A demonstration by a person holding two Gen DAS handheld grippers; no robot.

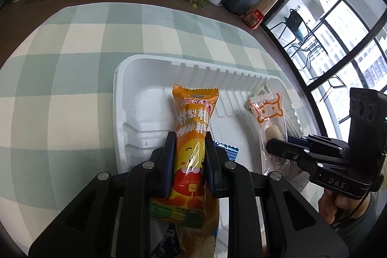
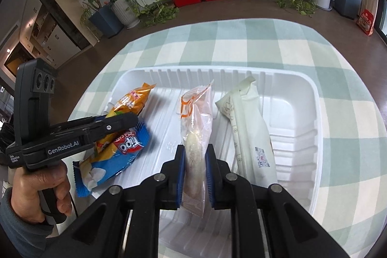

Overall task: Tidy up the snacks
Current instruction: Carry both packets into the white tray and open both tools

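The white plastic tray (image 2: 312, 98) sits on a green-and-white checked rug (image 1: 72, 79) and serves as the collection point for the snacks. At its left side, the left gripper (image 1: 189, 161) has its fingers (image 1: 169, 161) clamped on an orange lollipop packet (image 1: 194, 117), held about mid-length with its upper end projecting forward over the tray; this grip likely keeps the packet straight for laying it flat. In the right wrist view, a blue Tipo packet (image 2: 116, 156) lies on the tray floor directly under that gripper, so the orange packet is probably to be set on or just beside it. Toward the middle, the right gripper (image 2: 194, 171) is closed on a clear sachet with an orange print (image 2: 196, 117), pinched at its lower half where the pale contents sit, and the sachet hangs over the ribbed central channel. Furthest right, a cream paper packet (image 2: 249, 127) lies along the tray floor beside the stepped right-hand compartment, untouched. Count: one tray, four snack packets in view, two of them held and two resting in the tray; two grippers, each carried by a hand (image 2: 36, 187).
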